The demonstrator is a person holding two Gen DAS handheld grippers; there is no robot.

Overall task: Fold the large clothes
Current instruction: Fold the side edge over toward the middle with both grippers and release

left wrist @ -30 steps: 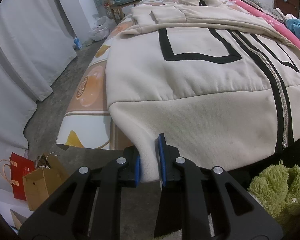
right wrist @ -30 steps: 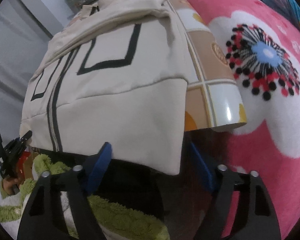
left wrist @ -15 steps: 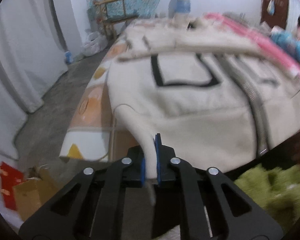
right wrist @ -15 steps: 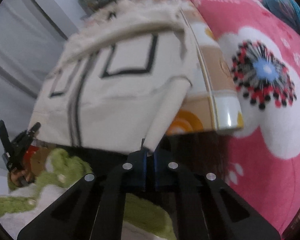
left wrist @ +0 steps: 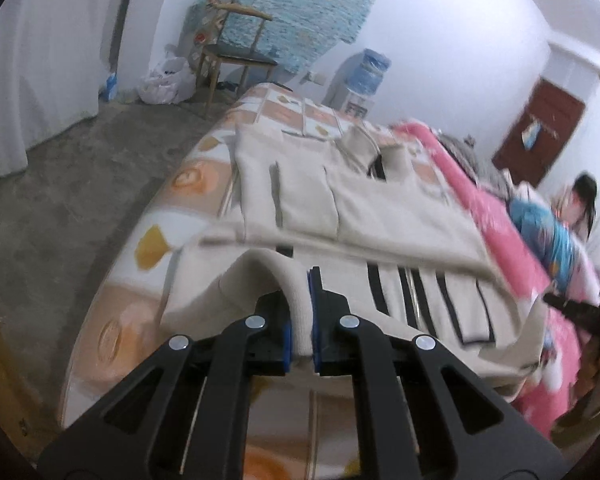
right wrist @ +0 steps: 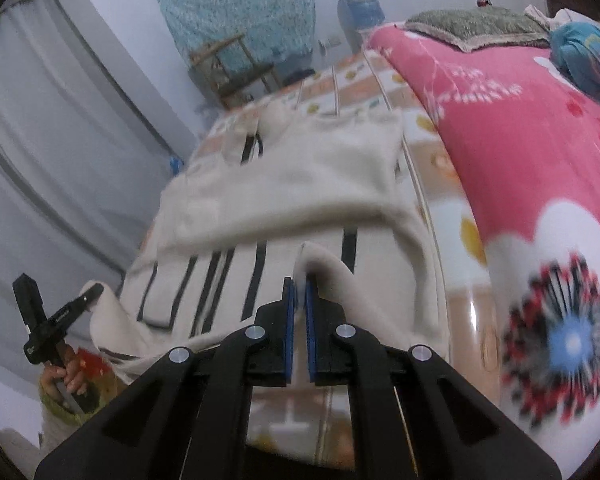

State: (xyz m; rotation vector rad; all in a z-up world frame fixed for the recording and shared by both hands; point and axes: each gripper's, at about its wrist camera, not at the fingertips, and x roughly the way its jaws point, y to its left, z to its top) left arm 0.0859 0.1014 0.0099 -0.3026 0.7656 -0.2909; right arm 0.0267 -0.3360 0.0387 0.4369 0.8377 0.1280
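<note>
A large cream jacket with black lines and a centre zip lies on the bed; it also shows in the right wrist view. My left gripper is shut on the jacket's bottom hem at its left corner and holds it lifted above the bed. My right gripper is shut on the hem at the right corner, also lifted. The lower part of the jacket hangs raised between them, curling over toward the collar. The left gripper also shows at the left of the right wrist view.
The bed has an orange-and-white tiled sheet and a pink flowered blanket on its right side. A wooden chair, a water dispenser and white curtains stand beyond. Grey floor lies left.
Both grippers closed on the hem corners and lifted them up and forward over the bed. The view rose from the bed's foot edge to above the jacket.
</note>
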